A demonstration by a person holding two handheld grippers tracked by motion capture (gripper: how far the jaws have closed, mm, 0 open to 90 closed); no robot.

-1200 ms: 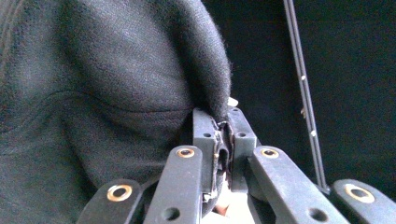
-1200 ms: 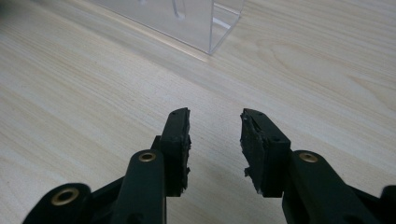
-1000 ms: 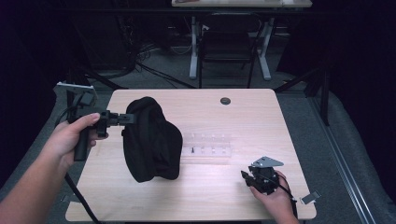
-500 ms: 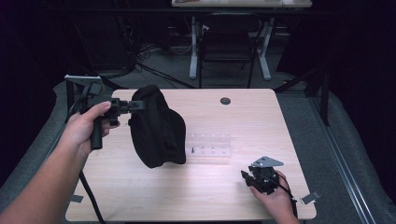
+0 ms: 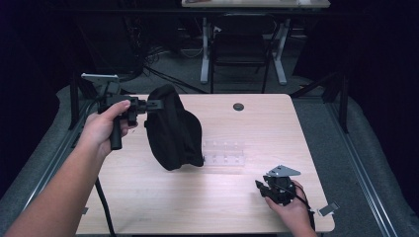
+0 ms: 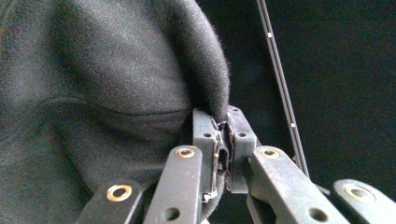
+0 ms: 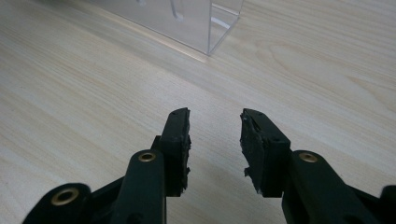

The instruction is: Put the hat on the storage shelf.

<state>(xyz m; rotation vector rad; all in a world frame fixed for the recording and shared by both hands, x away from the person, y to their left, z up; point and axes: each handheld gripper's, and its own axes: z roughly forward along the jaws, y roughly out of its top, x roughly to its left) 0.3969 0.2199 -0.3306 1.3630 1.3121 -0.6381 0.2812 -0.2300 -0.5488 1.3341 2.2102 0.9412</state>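
Observation:
A black cloth point(image 5: 174, 131) hangs above the left part of the wooden table point(image 5: 247, 207), lifted by its top edge. My left gripper point(image 5: 157, 104) is shut on that edge; in the left gripper view the jaws pinch a fold of the black cloth point(image 6: 116, 84) at the left gripper point(image 6: 223, 122) tips. A clear plastic box point(image 5: 225, 153) lies on the table behind the cloth's lower end. My right gripper point(image 5: 259, 185) rests low at the table's front right, open, with bare wood between its jaws point(image 7: 215, 116). A corner of the clear box point(image 7: 187, 23) lies just ahead of it.
A small dark round grommet point(image 5: 238, 106) sits in the table near its far edge. A chair point(image 5: 239, 44) and a second table's legs point(image 5: 280, 54) stand beyond the table on the dark floor. Black cables point(image 5: 101, 197) trail off the left front edge.
My left hand has raised the cloth and carried it up and toward the far left, so it now hangs more upright. The right gripper has stayed where it was.

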